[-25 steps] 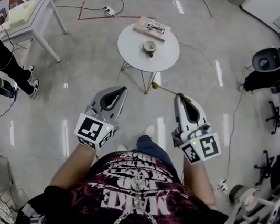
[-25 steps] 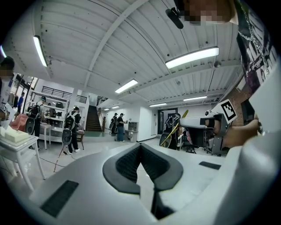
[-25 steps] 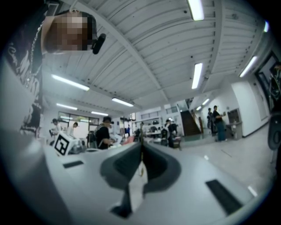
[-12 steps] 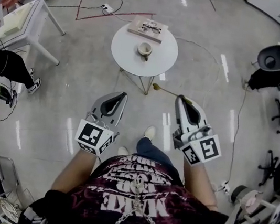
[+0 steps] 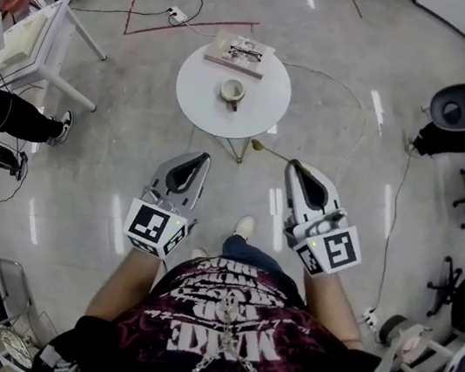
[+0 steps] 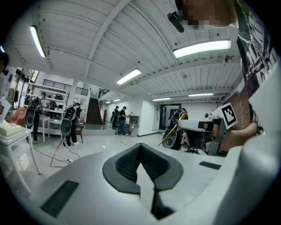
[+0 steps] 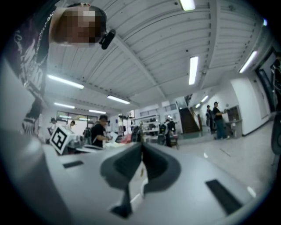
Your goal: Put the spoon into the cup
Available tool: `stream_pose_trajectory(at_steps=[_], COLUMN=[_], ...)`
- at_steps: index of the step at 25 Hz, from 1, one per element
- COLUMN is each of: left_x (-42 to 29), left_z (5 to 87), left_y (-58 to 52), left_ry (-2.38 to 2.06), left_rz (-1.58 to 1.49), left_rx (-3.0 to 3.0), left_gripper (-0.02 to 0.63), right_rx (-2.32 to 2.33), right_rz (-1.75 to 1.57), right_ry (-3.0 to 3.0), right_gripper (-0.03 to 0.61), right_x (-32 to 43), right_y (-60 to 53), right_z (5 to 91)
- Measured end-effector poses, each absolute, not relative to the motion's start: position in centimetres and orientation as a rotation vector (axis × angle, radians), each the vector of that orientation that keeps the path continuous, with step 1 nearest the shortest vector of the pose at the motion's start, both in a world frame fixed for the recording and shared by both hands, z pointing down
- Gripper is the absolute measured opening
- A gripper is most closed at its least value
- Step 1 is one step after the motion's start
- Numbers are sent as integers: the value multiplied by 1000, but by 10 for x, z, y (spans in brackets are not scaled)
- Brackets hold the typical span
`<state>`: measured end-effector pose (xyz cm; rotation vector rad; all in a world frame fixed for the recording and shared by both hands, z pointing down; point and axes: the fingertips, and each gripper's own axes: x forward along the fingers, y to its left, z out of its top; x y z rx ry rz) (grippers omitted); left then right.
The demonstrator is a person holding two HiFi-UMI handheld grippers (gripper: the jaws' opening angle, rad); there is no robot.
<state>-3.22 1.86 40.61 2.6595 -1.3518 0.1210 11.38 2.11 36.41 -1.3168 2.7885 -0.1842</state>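
Both jaws pairs meet: left gripper (image 5: 196, 157) empty, right gripper (image 5: 294, 165) pinching spoon (image 5: 271, 152) crosswise, bowl leftward.

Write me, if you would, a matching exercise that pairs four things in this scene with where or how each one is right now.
Things:
1. cup
2. glasses
3. spoon
4. left gripper

Place or state:
A. shut, with nothing between its jaws
B. lying on the book at the table's far edge
C. clamped in the right gripper, held above the floor short of the table
D. standing near the middle of the round table

Pairs: 1-D, 2-B, 3-C, 4-A.
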Motion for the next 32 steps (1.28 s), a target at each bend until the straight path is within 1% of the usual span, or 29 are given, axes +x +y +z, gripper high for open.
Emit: stream_pose_trajectory(at_steps=[12, 21, 32], left_x=[-9, -7, -3], left_z=[394, 383, 380], left_y=[-18, -36, -31], left_ry=[-1462, -1557, -1592], left_rz=[117, 84, 121], left_rx=[2627, 2572, 2566], left_gripper=[29, 29, 28], right_rx=[-1195, -1119, -1098], right_rz=[-144, -135, -150], right_ry=[2820, 2824, 2810], right_gripper=[35, 35, 35], right_x=[134, 151, 159], right_y=[-22, -42, -51], right_z=[357, 358, 357])
